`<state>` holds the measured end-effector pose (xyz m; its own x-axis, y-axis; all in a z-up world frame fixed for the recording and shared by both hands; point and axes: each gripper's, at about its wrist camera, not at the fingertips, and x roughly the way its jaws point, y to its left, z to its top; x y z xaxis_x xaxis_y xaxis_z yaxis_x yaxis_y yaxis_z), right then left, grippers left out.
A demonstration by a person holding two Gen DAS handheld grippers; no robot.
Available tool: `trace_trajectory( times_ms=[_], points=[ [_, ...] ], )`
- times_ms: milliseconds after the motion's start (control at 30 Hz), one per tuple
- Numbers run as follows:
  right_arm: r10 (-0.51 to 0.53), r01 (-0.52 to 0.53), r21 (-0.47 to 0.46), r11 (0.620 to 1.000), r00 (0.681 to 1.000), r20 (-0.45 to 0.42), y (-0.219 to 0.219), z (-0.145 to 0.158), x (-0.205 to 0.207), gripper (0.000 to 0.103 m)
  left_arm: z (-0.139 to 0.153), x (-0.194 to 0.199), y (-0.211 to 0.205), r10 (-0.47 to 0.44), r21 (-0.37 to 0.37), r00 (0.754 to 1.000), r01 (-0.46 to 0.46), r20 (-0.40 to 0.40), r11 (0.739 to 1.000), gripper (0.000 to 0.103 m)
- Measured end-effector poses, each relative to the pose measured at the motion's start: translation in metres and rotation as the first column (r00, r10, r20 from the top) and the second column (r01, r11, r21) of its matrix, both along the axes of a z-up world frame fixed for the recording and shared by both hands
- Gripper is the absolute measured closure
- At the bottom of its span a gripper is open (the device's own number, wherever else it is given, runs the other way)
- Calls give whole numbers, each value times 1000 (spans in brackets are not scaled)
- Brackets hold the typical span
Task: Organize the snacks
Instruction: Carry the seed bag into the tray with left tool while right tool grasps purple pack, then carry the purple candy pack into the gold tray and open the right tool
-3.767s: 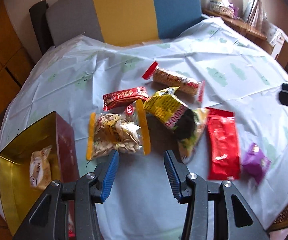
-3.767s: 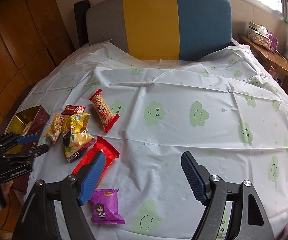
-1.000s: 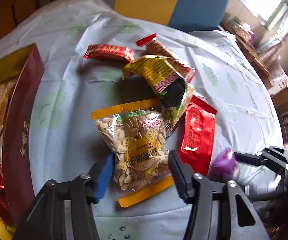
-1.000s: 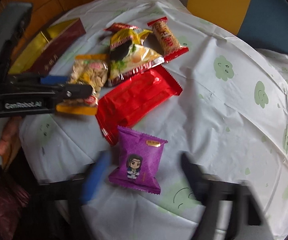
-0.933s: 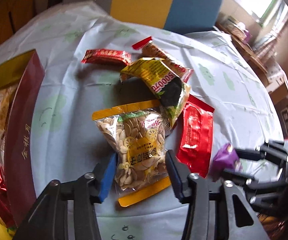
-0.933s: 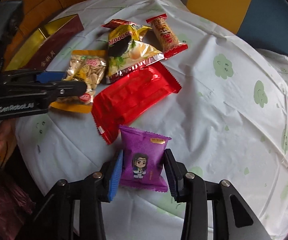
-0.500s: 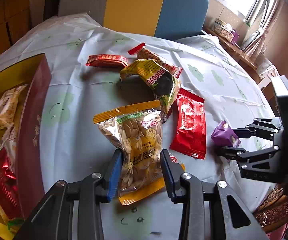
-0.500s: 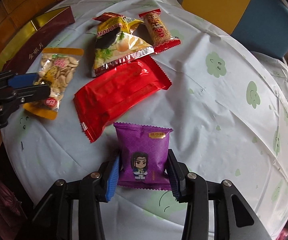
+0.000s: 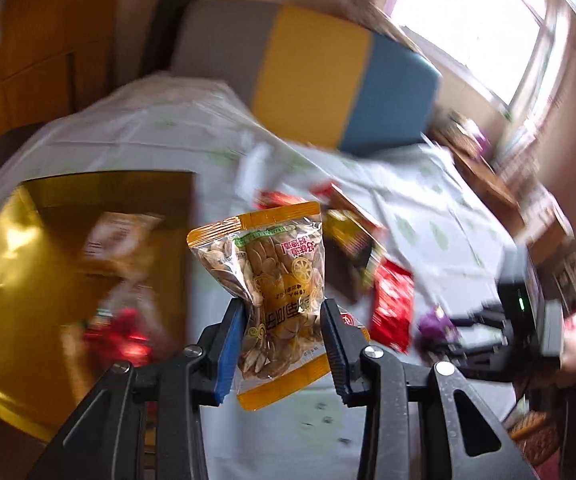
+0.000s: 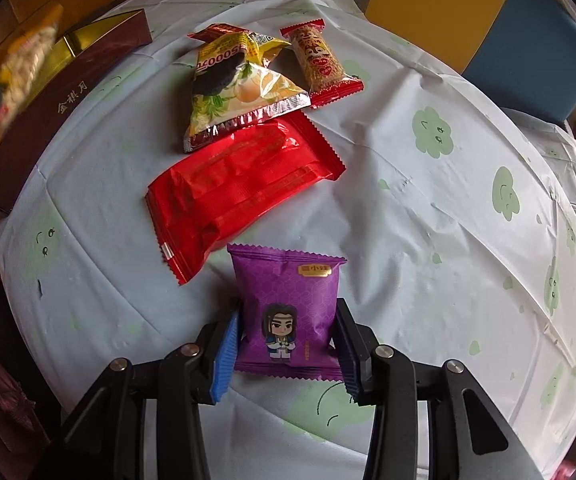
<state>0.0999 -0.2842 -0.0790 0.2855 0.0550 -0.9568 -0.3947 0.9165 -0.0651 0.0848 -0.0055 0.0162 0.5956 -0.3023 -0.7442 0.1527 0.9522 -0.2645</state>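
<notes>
My left gripper (image 9: 282,340) is shut on a clear bag of melon seeds with orange ends (image 9: 276,280) and holds it in the air beside the gold-lined box (image 9: 20,248), which holds several snacks. The view is blurred. My right gripper (image 10: 286,350) is shut on a purple snack packet with a cartoon figure (image 10: 288,308), just above the tablecloth. On the table lie a red packet (image 10: 240,188), a yellow chip bag (image 10: 236,80) and a red-ended biscuit bar (image 10: 319,64).
The maroon box side (image 10: 60,108) stands at the table's left edge. A grey, yellow and blue chair back (image 9: 307,76) is behind the table. The white cloth with green clouds (image 10: 447,200) covers the round table.
My left gripper closed on the seed bag, lifted it off the table and swung left toward the box. My right gripper closed on the purple packet and holds it.
</notes>
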Motion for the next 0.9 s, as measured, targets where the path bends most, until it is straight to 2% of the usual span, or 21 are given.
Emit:
trace_trajectory(
  times_ms=[100,200,333,467,533,633,900],
  points=[
    [4,-4,-4,1000,1000,7,1,0,-2,59,4,6,34,100,4,995,-100,10,995,64],
    [9,-9,-8,1000,1000,12,2,0,-3,59,-1,15,66,207,45,978,-206,-9,977,64],
    [14,-14,-10,1000,1000,16,2,1,-4,59,-8,26,91,286,91,958,-283,-15,955,63],
    [20,-19,-13,1000,1000,21,2,1,-4,59,-18,31,106,359,164,933,-352,-12,922,60],
    [22,-22,-14,1000,1000,22,2,1,-4,59,-24,31,113,377,177,926,-367,-27,913,60],
    [26,-25,-16,1000,999,24,2,1,-5,59,-33,29,114,377,170,925,-363,-53,916,60],
    [29,-28,-18,999,999,25,3,1,-5,59,-39,12,90,323,205,945,-308,-44,929,60]
  ],
)
